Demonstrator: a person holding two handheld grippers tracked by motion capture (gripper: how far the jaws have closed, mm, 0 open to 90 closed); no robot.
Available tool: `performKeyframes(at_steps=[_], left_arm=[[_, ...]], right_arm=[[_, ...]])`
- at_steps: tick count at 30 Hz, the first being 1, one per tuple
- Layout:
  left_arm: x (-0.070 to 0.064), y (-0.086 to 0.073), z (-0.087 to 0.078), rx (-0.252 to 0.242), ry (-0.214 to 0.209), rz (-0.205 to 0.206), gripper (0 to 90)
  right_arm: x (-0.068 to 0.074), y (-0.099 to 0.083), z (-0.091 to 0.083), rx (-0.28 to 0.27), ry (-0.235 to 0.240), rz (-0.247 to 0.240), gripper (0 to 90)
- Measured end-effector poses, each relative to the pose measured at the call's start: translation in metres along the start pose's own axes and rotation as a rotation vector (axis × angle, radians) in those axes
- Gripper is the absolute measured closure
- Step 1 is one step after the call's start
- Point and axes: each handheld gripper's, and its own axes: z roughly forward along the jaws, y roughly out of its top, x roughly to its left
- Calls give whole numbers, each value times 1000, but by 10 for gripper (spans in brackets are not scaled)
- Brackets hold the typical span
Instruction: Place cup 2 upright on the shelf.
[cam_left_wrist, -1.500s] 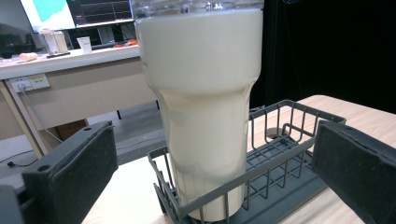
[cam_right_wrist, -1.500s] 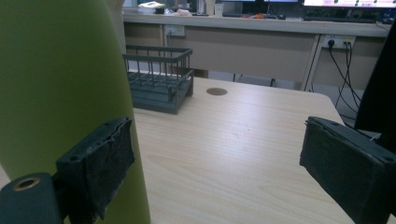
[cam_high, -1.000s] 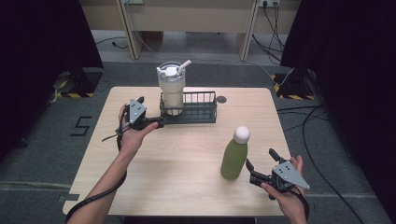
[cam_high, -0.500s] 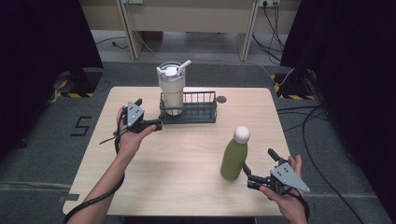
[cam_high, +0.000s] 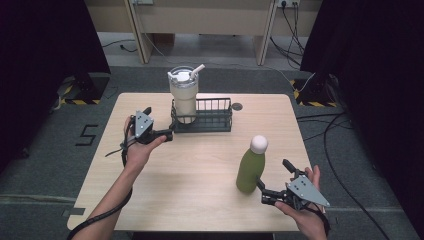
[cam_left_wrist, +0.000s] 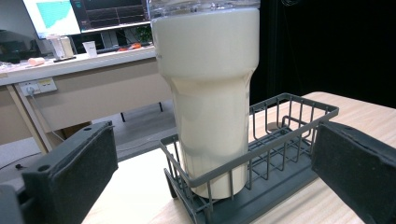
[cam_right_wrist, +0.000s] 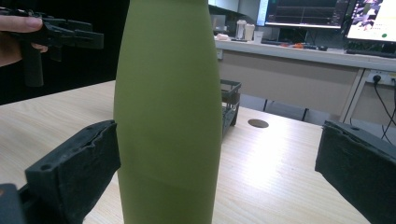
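**A:** Where is the bottle right now?

**B:** The green bottle (cam_high: 249, 170) stands upright on the table (cam_high: 200, 195), toward the near right corner, white cap on top. The right gripper (cam_high: 274, 186) sits low just beside it with its jaws spread wide. In the right gripper view one pad (cam_right_wrist: 88, 154) looks to be at the bottle's flank and the other (cam_right_wrist: 359, 158) is well clear, so nothing is clamped.

**A:** So how should the grab go?

**B:** I'd centre it first. The bottle sits off toward one pad, so slide the gripper sideways until both gaps match, then close on the wide lower body, not the taper, or it could tip.

**A:** And the other hand?

**B:** The left gripper (cam_high: 159, 129) is near the wire rack's (cam_high: 215, 125) left end, jaws also apart, looking at the cream tumbler (cam_left_wrist: 208, 93) standing inside the rack's end. I can't tell if it touches the rack. Keeping it steady there seems wise, since the rack's free end is probably where the bottle goes.
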Motion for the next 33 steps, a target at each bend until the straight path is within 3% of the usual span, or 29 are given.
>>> performKeyframes(at_steps=[17,28,33], left_arm=[[6,-4,-10,1,13,0,0],[8,-9,-15,2,12,-6,0],[7,-11,-19,0,8,-8,0]], right_arm=[[13,5,25,2,43,-3,6],[15,4,40,18,42,10,66],[17,6,44,25,48,20,135]])
